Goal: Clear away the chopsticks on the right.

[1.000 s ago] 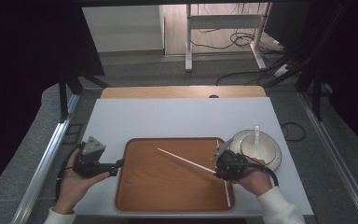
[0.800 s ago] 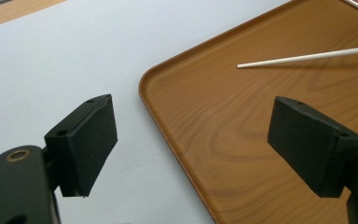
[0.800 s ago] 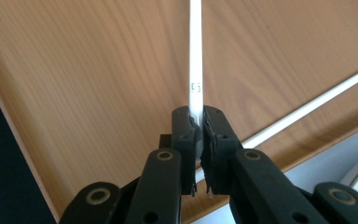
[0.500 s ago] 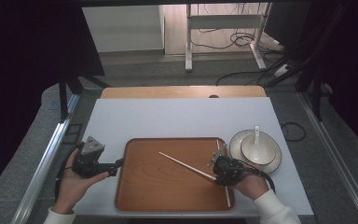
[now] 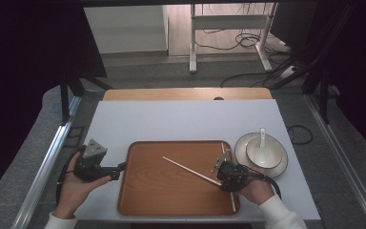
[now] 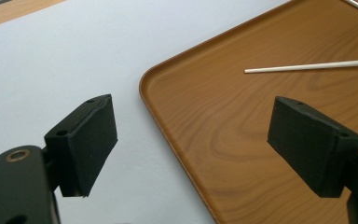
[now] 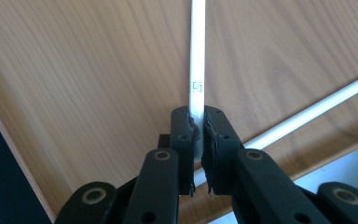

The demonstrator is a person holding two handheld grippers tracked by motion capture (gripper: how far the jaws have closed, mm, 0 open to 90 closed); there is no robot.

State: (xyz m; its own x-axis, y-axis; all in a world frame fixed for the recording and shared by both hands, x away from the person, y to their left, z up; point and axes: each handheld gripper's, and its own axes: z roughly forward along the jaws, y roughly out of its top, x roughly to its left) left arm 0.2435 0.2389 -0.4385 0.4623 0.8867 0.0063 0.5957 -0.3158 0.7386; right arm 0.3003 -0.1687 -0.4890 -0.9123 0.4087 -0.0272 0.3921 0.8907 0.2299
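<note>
The right tool (image 5: 218, 168) pinches one white chopstick (image 5: 190, 171) near its thick end; in the right gripper view its pads (image 7: 182, 135) press tight on the stick (image 7: 196, 79). The stick slants across the wooden tray (image 5: 171, 200), its thin tip toward the tray's middle. A second chopstick (image 5: 232, 202) already lies along the tray's right edge, close to the rim, running from the far right corner toward the near one.

By my judgement one stick is placed and the held one is not yet laid beside it; the bowl with its spoon (image 5: 262, 145) on the plate (image 5: 244, 160), at the surface's right edge just beside the tray, may be left to move.

The left tool (image 5: 119, 169) rests with jaws spread wide and nothing between them, at the tray's left edge, straddling the near left rim in the left gripper view (image 6: 191, 135).

Most of the tray floor is bare, and the white surface (image 5: 181, 119) beyond its far edge is open. The tight spot is the right rim, where the lying stick, the plate and the right hand crowd together.
</note>
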